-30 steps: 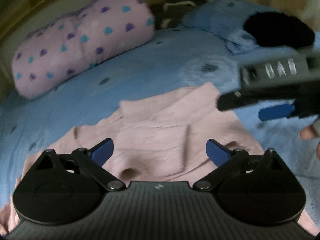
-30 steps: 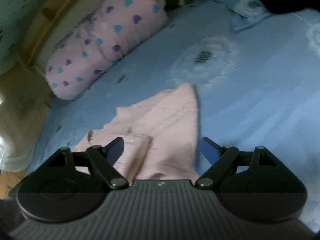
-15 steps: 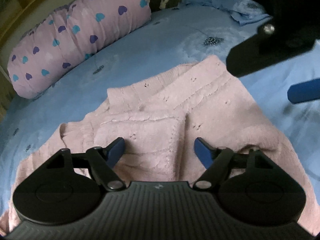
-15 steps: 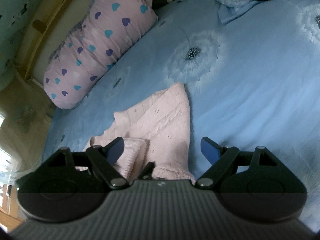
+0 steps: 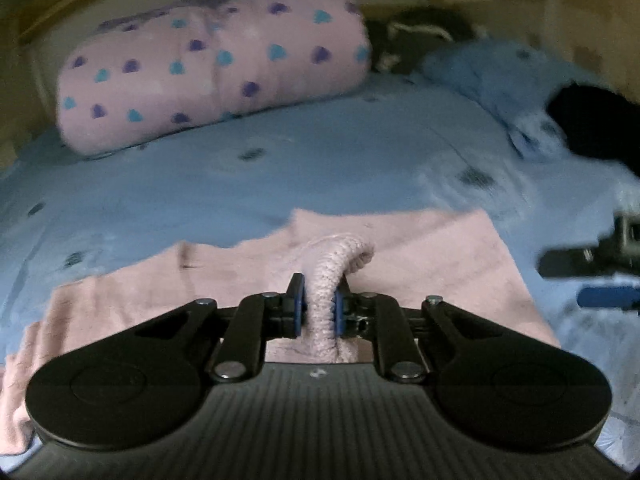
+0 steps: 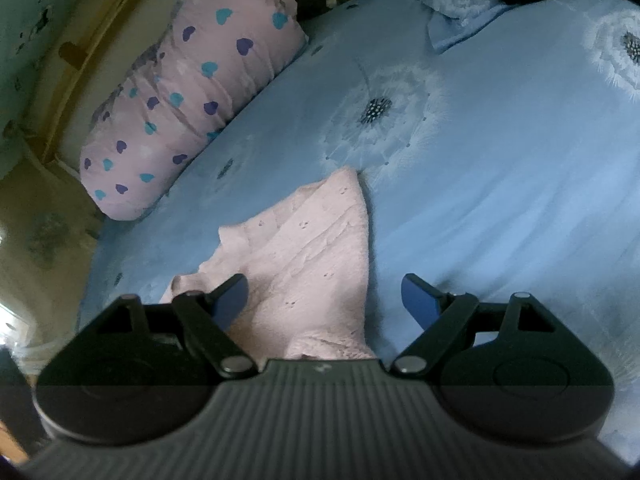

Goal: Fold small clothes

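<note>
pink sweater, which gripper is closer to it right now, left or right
Left. The left gripper has its jaws shut on a bunched fold of the pink sweater. The right gripper hangs open over the sweater's right edge, jaws gripping nothing.

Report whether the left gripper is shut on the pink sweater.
Shut: the left gripper jaws pinch a bunched fold of the pink sweater.

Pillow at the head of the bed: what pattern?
Pink pillow with blue and purple hearts, clearest in the right wrist view.
</note>
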Tool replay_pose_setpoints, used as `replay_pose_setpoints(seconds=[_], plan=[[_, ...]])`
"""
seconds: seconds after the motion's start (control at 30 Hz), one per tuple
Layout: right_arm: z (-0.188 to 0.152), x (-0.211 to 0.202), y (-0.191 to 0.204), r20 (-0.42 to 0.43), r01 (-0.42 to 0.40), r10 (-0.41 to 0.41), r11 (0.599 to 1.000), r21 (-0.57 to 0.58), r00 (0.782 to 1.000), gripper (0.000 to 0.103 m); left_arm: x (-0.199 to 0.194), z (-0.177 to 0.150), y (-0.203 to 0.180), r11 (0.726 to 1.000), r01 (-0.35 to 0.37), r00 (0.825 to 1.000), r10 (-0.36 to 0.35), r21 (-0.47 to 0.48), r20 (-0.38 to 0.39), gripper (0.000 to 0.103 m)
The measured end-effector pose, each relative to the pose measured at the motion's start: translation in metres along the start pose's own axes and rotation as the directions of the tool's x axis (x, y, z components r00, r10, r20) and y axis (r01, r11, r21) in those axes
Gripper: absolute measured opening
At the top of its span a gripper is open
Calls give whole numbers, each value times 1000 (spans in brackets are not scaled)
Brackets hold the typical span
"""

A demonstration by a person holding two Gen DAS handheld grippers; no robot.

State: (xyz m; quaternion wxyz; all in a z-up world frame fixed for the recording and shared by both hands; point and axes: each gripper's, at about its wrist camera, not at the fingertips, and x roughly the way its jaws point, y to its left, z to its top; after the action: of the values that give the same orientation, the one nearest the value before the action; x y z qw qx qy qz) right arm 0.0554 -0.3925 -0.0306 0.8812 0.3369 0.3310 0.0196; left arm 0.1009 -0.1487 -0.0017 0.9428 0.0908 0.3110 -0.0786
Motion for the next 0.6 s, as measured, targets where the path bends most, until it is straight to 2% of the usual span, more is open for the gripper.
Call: replay_pose_setpoints(seconds=[0.1, 0.23, 0.37, 0.47, 0.53, 0.6], plan=[[-2, 3, 1, -9, 8, -8, 1000, -14, 1000, 85, -7, -2, 37, 997, -22, 1000, 21, -78, -9, 17], [-6, 8, 5, -28, 12, -14, 999, -46, 1000, 85, 3, -15, 86, 982, -37, 997, 24, -186, -71, 17], [-12, 14, 11, -49, 23, -28, 996, -92, 998, 85, 21, -38, 116, 975, -60, 990, 32, -213, -136, 19], [-16, 20, 14, -82, 24, -33, 993, -112, 996, 85, 26, -51, 127, 977, -78, 985, 44, -201, -168, 33], [-17, 22, 14, -96, 23, -35, 993, -119, 995, 85, 25, -53, 133, 976, -83, 985, 50, -201, -164, 55], [-18, 22, 16, -100, 27, -40, 991, -129, 994, 85, 18, -53, 140, 975, -88, 989, 62, -202, -134, 68]])
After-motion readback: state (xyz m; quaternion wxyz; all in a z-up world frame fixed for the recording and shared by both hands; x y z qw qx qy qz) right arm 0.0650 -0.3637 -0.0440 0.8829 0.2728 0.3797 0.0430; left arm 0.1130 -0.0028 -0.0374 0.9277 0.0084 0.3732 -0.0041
